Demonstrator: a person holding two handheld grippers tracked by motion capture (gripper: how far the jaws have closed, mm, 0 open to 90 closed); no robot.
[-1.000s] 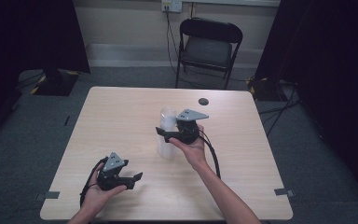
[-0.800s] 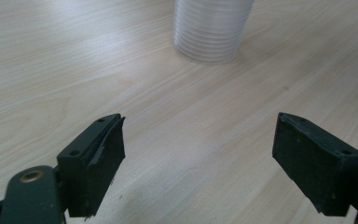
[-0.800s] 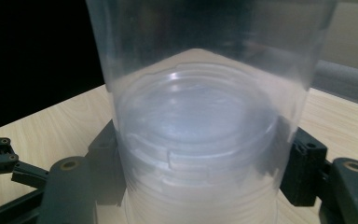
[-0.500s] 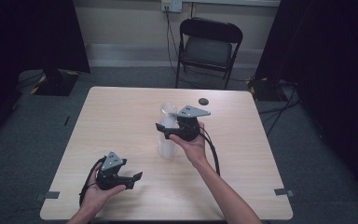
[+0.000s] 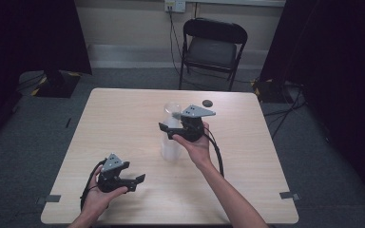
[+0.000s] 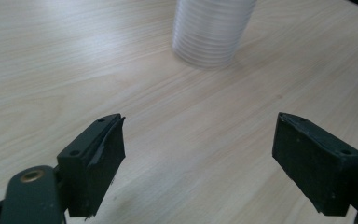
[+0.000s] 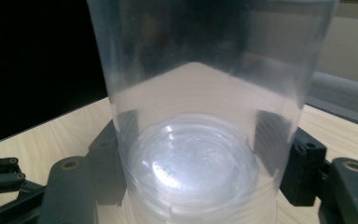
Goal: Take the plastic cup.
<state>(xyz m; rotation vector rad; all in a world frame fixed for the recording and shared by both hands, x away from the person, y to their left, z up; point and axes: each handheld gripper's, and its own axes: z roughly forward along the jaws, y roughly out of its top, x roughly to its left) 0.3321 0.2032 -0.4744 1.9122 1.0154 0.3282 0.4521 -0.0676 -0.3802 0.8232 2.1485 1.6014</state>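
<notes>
Two black grippers over a light wooden table [image 5: 123, 118] in the high view: the right gripper [image 5: 167, 131], centre frame, is clamped on the top cup of a stack of clear ribbed plastic cups [image 5: 171, 142], while the left gripper [image 5: 140, 179] sits lower left, released. Left gripper view: jaws spread wide with bare tabletop between them, the stack [image 6: 212, 30] standing at the top centre. Right gripper view: the cup [image 7: 205, 93] is dead centre, both jaws pressed against its sides.

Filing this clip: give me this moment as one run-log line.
right hand-held gripper: shut on top cup of cup stack | left hand-held gripper: open, empty | table
</notes>
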